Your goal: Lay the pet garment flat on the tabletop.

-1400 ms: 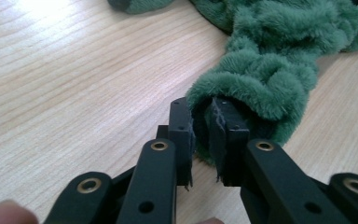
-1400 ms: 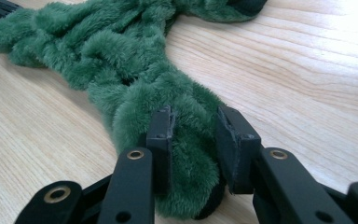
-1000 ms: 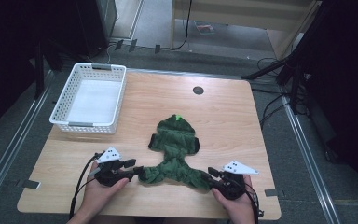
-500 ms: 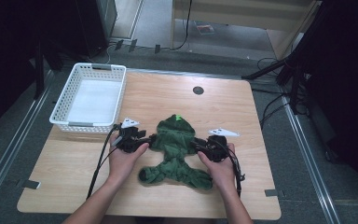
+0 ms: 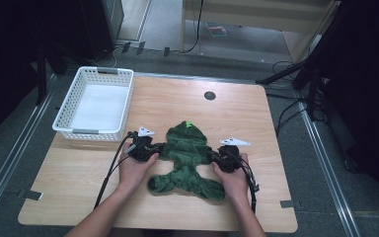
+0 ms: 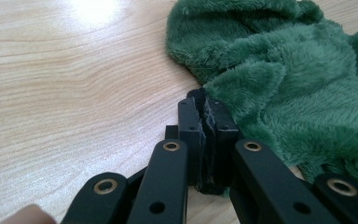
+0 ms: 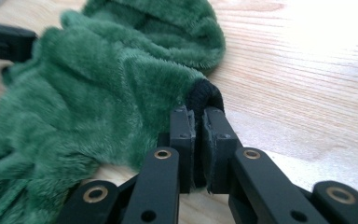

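A fuzzy green hooded garment [image 5: 185, 155] lies flat on the wooden table [image 5: 256, 128], hood away from me. My left gripper [image 5: 154, 148] is at its left sleeve and my right gripper [image 5: 216, 157] at its right sleeve. In the left gripper view the jaws [image 6: 204, 105] have just been closing and now pinch the sleeve's black cuff [image 6: 196, 94] beside the green pile [image 6: 298, 93]. The right gripper [image 7: 196, 116] has likewise just closed, and its pads clamp the other black cuff [image 7: 206, 95] of the garment [image 7: 98, 93]. A hand holds each gripper.
A white plastic basket [image 5: 93, 131] stands at the table's back left, close to the left gripper. A dark round hole [image 5: 209, 95] sits near the far edge. Cables trail from both grippers toward me. Bare wood lies right of the garment.
Both hands moved away from me, from the garment's legs near the front edge up to its sleeves. Both pairs of jaws closed onto the cuffs.
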